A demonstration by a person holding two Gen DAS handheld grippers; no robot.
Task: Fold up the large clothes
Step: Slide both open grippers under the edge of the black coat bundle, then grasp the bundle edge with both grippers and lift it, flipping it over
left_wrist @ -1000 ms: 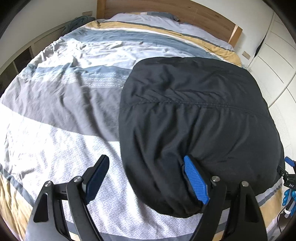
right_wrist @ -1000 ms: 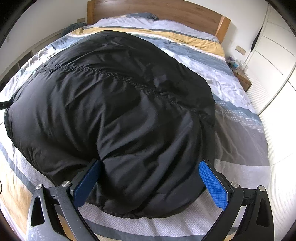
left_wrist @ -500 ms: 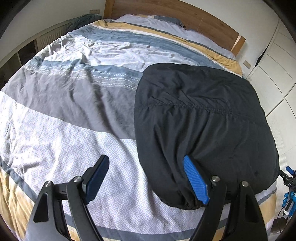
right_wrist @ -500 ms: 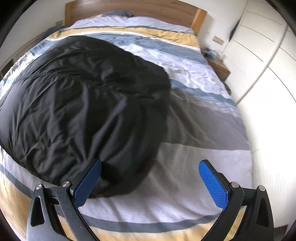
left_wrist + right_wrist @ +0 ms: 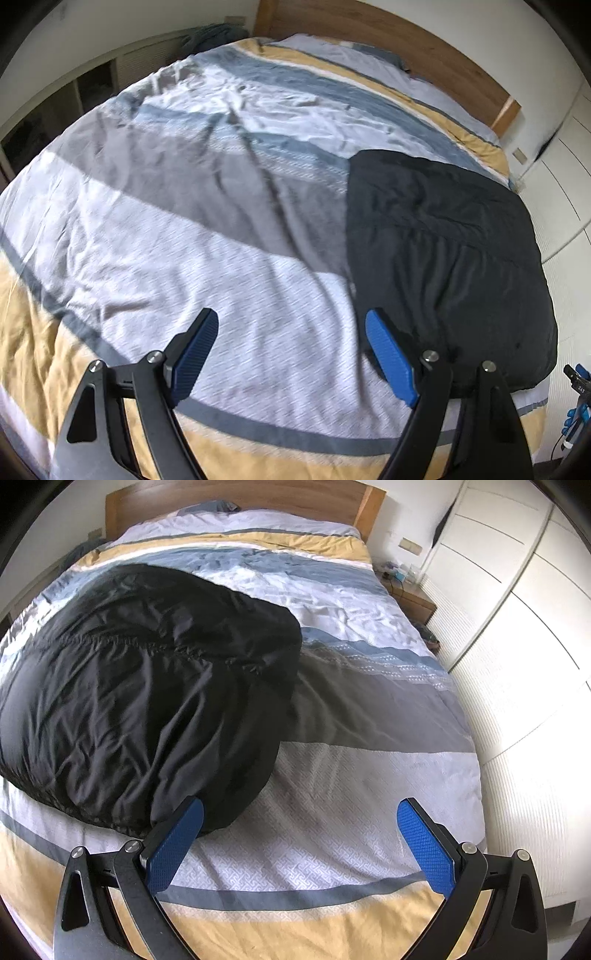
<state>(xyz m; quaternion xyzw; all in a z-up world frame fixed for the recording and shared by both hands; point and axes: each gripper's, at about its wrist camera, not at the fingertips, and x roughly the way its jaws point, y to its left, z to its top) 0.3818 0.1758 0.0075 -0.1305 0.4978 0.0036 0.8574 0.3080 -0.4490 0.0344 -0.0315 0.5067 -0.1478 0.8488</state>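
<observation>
Nearest in the left wrist view: left hand-held gripper [image 5: 291, 350], blue pads [image 5: 388, 356] spread wide, nothing between them, poised above the white-patterned band of the duvet [image 5: 184, 221]. Right pad overlapping the near left edge of the black garment [image 5: 443, 251] in the frame; contact impossible to judge. Tiny white writing on a black-and-blue device [image 5: 576, 384] at 4 o'clock near the frame edge, too small to read.

Nearest in the right wrist view: right hand-held gripper [image 5: 299, 845], likewise spread wide and holding nothing, pointing along the bed toward the headboard [image 5: 236, 498]. Left pad [image 5: 173, 849] just at the near right corner of the black garment [image 5: 140, 686]; right pad over bare duvet [image 5: 369, 775].

Further out: black garment lying folded into a puffy, rounded bundle with a gathered seam across it, resting on the duvet, at 3 o'clock in the left view and 9 to 10 o'clock in the right view. Striped bedding around it: yellow, grey, white and blue bands.

Farthest: wooden headboard at 12 o'clock, pillow [image 5: 218, 507] against it, bedside table [image 5: 410, 598] with small items at 1 o'clock, white wardrobe doors [image 5: 517, 590] along 2 to 3 o'clock. No brand or readable label anywhere on garment or bedding.
</observation>
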